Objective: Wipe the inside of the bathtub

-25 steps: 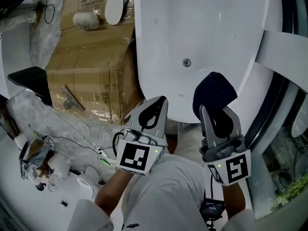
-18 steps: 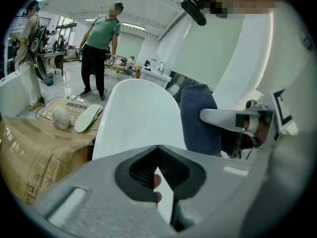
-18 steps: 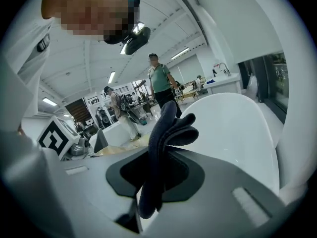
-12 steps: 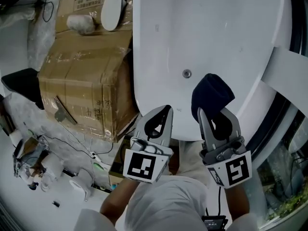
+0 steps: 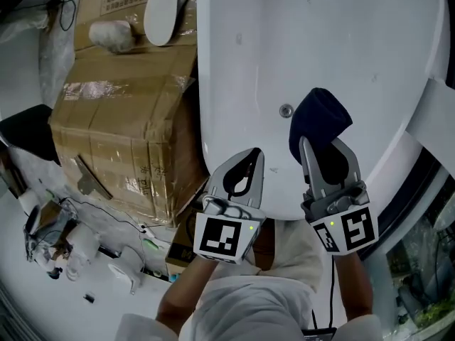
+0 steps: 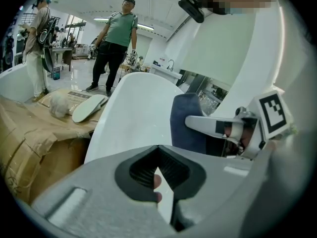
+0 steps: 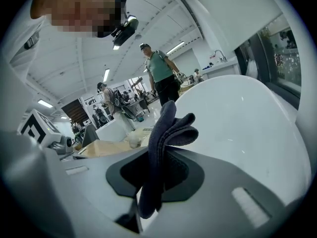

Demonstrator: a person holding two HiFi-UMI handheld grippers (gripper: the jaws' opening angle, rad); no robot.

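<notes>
As both reach forward, right gripper (image 5: 325, 149), clamped on cloth (image 5: 318, 118), now hangs just right of drain (image 5: 286, 110); left gripper (image 5: 250, 163), closed and empty, sits below-left of drain. Tub (image 5: 320, 34) wipe looks imminent.

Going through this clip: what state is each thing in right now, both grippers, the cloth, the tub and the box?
Left gripper: shut, nothing between its jaws.
Right gripper: shut on the dark cloth.
Dark cloth: bunched, pinched in the jaws, its free end over the tub.
Bathtub: empty, no water visible.
Cardboard box: closed, taped.
</notes>
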